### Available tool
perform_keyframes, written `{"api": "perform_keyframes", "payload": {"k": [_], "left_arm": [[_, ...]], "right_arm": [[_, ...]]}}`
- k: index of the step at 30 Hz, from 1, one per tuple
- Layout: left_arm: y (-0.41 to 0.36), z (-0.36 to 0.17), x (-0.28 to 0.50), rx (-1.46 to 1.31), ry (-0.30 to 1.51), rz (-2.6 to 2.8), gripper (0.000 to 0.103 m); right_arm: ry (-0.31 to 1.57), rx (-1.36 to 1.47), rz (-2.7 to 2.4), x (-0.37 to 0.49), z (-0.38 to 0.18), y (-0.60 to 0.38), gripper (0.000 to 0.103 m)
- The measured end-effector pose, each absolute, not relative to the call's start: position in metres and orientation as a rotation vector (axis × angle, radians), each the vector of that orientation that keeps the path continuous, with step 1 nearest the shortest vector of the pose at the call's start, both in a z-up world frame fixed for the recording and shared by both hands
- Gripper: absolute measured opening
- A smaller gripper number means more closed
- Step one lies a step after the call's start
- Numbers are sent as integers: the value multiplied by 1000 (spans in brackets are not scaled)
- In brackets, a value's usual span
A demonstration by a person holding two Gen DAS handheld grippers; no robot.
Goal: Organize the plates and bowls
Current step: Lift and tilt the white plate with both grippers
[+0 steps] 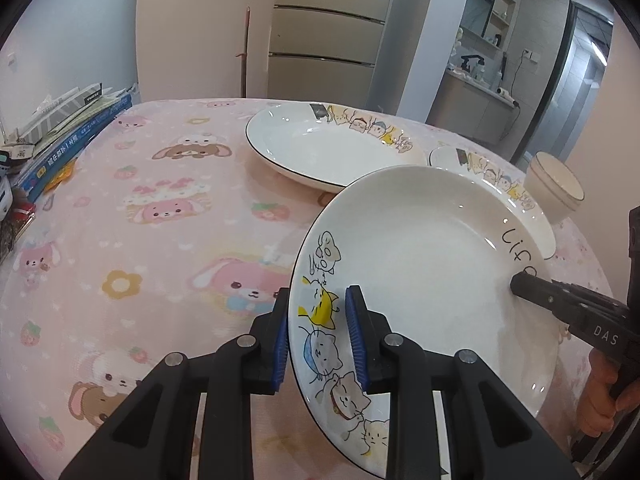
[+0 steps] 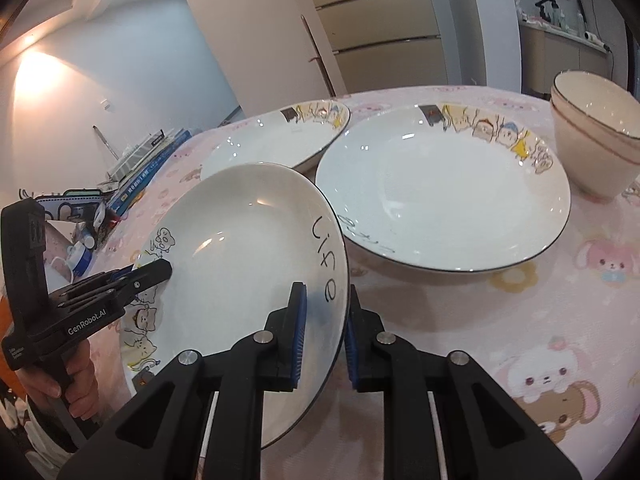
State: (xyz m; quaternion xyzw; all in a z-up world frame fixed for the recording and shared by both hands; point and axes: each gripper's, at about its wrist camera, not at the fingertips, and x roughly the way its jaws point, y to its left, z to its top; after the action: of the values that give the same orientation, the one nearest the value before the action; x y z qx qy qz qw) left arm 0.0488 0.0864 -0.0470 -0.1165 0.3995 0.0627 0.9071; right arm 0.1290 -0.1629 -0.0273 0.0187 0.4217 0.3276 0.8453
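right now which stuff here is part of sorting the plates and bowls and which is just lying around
Part of the job:
- held plate, gripped by left tool and right tool
- two plates on the table
- stacked bowls

Lying about:
- books
- small clutter at the table edge

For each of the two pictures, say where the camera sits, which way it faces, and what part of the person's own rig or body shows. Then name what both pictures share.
Left wrist: on the left gripper, looking across the table; its fingers straddle the cat-side rim of the lifted plate; the right gripper and hand show.
Right wrist: on the right gripper, straddling the lettered rim; the left gripper shows.
Shared: lifted plate, two resting plates, stacked bowls.
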Motion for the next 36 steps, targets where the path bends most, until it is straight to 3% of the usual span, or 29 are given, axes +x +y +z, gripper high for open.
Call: {"api": "perform_keyframes", "payload": {"k": [23,36], "left_arm": [[80,-30,44,-270,860,138,26],[45,14,74,-234,826,90,20]], "right_arm": [[939,122,675,132,-15,-174,17],[890,136,572,151,22,-210,17]]}}
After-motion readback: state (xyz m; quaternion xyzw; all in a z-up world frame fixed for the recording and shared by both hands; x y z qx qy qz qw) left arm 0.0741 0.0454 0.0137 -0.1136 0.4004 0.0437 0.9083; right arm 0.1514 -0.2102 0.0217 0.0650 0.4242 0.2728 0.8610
